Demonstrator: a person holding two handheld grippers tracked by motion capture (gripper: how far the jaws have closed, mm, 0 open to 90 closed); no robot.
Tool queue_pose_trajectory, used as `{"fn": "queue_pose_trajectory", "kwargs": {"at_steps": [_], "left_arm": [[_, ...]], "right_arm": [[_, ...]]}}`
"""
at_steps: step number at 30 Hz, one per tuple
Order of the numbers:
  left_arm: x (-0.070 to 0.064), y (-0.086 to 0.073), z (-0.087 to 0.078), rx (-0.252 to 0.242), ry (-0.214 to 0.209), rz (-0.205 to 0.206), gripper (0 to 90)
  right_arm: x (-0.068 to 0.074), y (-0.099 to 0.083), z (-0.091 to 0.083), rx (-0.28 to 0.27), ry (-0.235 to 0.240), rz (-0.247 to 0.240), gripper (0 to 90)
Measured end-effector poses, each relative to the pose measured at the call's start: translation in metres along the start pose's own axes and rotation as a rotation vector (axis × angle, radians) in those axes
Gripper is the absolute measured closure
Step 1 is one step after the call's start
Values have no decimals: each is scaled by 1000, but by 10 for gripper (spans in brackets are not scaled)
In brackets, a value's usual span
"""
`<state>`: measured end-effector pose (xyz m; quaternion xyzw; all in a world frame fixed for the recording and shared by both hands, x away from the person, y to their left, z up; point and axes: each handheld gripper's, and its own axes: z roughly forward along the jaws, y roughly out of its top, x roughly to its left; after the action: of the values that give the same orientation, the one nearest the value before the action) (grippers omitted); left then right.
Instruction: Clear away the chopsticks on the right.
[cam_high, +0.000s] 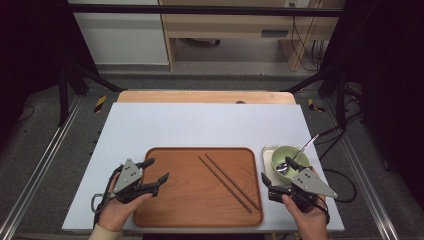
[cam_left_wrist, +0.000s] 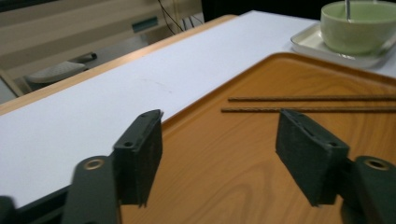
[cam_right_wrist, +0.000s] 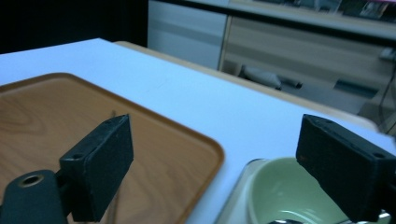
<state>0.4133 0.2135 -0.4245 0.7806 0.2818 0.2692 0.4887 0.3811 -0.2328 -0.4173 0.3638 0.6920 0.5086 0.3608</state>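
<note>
The chopsticks (cam_high: 229, 183) lay side by side on the wooden tray (cam_high: 165, 210), right of its middle, and that was the pair I was sizing up. Their long axis ran on a slant, far ends up toward the tray's back middle, near ends down toward its front right corner. My left gripper (cam_high: 156, 172) hung over the tray's left edge with its jaws spread wide and nothing between them. From the left gripper view the two sticks (cam_left_wrist: 308, 103) crossed just beyond my open jaws, almost square to the way I pointed, so a straight reach forward looked like it would bracket them across their width. My right gripper (cam_high: 276, 175) sat off the tray's right side, jaws also wide apart and empty, hovering at the near rim of the green bowl (cam_high: 280, 152) on its small white dish (cam_high: 267, 151), a spoon (cam_high: 292, 159) standing in the bowl. That hand was nearer the sticks' near ends; the left one faced their middle, with bare tray between. I judged the left better lined up, though the right had the shorter trip across the worktop (cam_high: 200, 125).
</note>
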Motion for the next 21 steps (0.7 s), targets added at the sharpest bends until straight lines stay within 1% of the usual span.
{"fn": "queue_pose_trajectory", "kwargs": {"at_steps": [1,2,4,5,7,8,9,11,13,14,16,20,21], "left_arm": [[-2,3,3,7,-7,9,395],[-4,7,7,15,-21,9,437],[-10,15,16,42,-47,30,494],[-14,19,22,62,-60,42,526],[-18,24,31,80,-89,45,601],[-21,27,37,92,-106,50,628],[-23,28,40,100,-115,46,665],[-26,30,50,126,-138,51,723],[-28,30,60,165,-155,50,787],[-29,30,64,179,-161,48,808],[-29,29,70,201,-166,46,847],[-28,27,83,243,-185,18,888],[-28,27,86,253,-185,27,894]], "right_arm": [[-3,-2,-4,-19,-18,-15,128],[-4,-3,-6,-29,-29,-17,128],[-8,-6,-10,-41,-43,-18,119],[-10,-7,-11,-35,-51,-19,115],[-14,-9,-14,-34,-82,-23,115],[-15,-10,-15,-33,-85,-21,115],[-16,-11,-15,-28,-89,-22,115],[-17,-13,-15,-16,-102,-21,115],[-20,-14,-15,-6,-109,-7,115],[-21,-15,-15,-5,-115,2,115],[-22,-16,-14,-3,-119,4,115],[-22,-16,-14,-7,-139,2,117],[-21,-16,-14,-8,-138,-3,117]]}}
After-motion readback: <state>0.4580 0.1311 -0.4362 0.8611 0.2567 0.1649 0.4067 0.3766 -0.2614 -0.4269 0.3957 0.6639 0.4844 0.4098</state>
